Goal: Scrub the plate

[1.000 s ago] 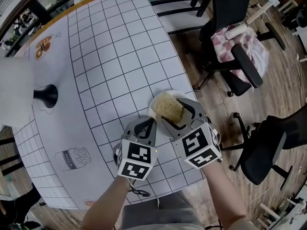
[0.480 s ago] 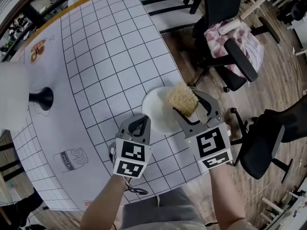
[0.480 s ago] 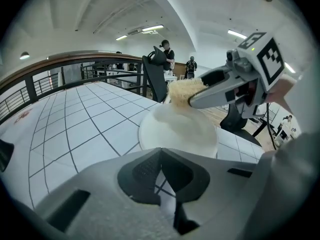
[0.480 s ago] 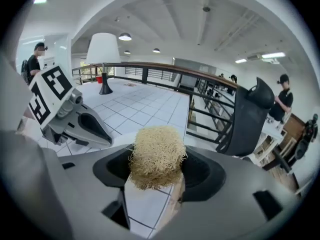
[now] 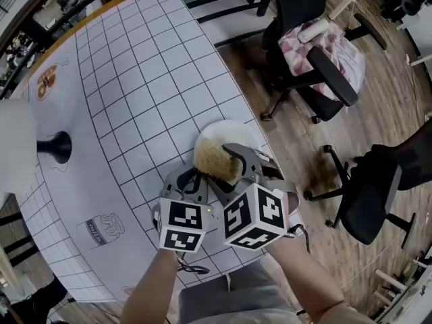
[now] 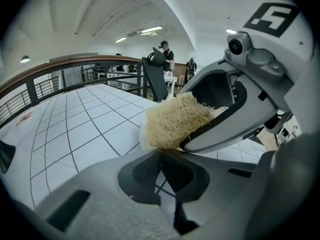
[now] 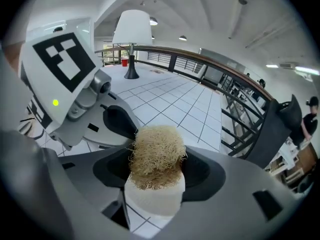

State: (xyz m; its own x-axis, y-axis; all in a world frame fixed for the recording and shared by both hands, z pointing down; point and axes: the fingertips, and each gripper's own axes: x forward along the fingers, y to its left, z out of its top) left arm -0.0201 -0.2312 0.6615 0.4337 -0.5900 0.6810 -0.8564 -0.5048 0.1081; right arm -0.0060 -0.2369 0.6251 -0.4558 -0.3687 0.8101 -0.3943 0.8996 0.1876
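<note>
A white plate [image 5: 233,132] lies on the gridded table [image 5: 135,79] close to its right edge. My right gripper [image 5: 221,165] is shut on a tan, fibrous scrubber [image 5: 212,158] and presses it on the plate's near-left part. In the right gripper view the scrubber [image 7: 157,156] sits between the jaws, with the plate [image 7: 155,200] showing white below it. My left gripper [image 5: 191,177] is shut on the plate's near rim, right beside the scrubber. In the left gripper view the scrubber [image 6: 175,120] and the right gripper's finger [image 6: 225,126] rest just past my closed jaws [image 6: 160,156].
A lamp with a black base [image 5: 57,146] and a white shade [image 5: 13,155] stands at the table's left. Past the table edge by the plate is wooden floor with two black office chairs [image 5: 317,52] [image 5: 381,184]. A jar drawing [image 5: 101,229] marks the near table.
The right gripper swept the scrubber from the plate's middle out to its right rim, then back left across it to beside the left gripper. The left gripper kept its hold.
</note>
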